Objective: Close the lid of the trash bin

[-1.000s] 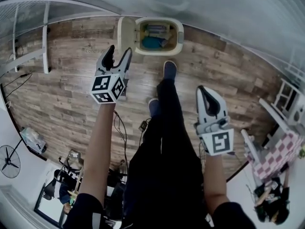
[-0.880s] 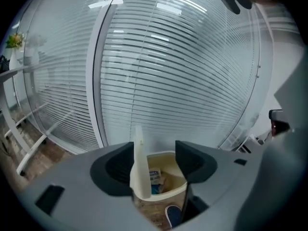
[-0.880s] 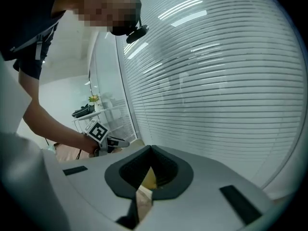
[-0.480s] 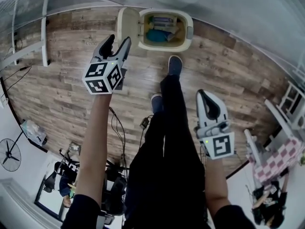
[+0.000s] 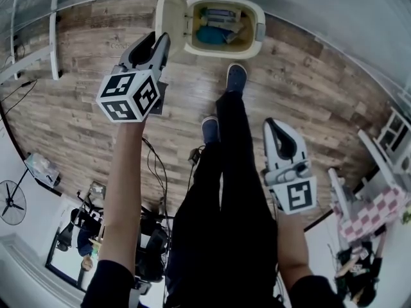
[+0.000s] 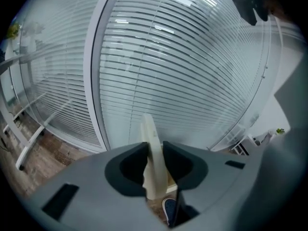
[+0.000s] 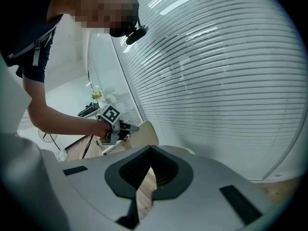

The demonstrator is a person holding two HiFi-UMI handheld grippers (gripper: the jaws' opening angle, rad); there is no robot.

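Note:
The cream trash bin [image 5: 258,19] stands open by the blinds, with a blue item and boxes inside. Its lid [image 5: 168,17] stands upright on the bin's left side. My left gripper [image 5: 158,41] reaches the lid's near edge. In the left gripper view the lid [image 6: 152,143] fills the gap of the left gripper [image 6: 155,150], whose jaws are closing and pressing on both of its faces. My right gripper [image 5: 273,123] hangs low beside the person's leg, shut and empty. In the right gripper view the right gripper [image 7: 151,149] points at the lid [image 7: 145,133] and the left gripper [image 7: 133,127].
The person's legs and blue shoes [image 5: 236,78] stand just in front of the bin. A white frame [image 5: 56,37] runs along the left wall, with a fan [image 5: 10,210] and cables lower left. A checkered cloth [image 5: 367,212] lies at the right.
My left gripper has moved forward to the lid's edge and its wide jaws have narrowed onto it. The right gripper has sunk a little.

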